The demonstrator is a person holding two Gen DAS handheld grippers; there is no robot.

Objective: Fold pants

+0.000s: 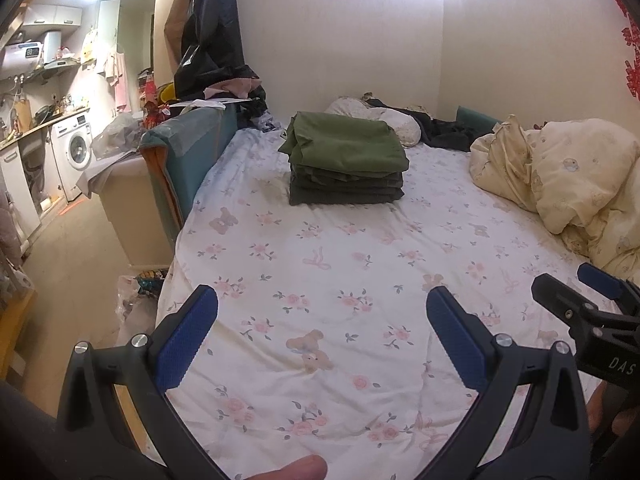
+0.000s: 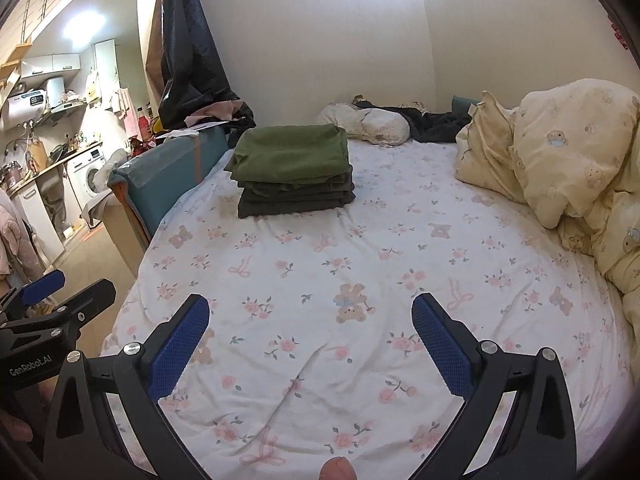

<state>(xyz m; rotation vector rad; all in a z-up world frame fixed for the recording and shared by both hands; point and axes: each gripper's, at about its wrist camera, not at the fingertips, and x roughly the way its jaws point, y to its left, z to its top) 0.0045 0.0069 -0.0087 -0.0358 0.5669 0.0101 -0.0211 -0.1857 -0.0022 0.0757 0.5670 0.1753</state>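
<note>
Pants (image 1: pixel 346 160) sit folded in a stack, green pair on top, far across the floral sheet (image 1: pixel 320 264) from the left gripper (image 1: pixel 322 312), whose jaws gape wide and empty. Right wrist view: the right gripper (image 2: pixel 310 318) is likewise spread and holding nothing, the stack well beyond it, left of the cream duvet (image 2: pixel 560 152). Folding looks finished; any tidying should press straight down on the stack, not drag it.

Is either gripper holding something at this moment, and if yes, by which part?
Nothing is held. The left gripper and the right gripper are both open above the bed sheet; the folded pants lie stacked farther away, untouched.
</note>
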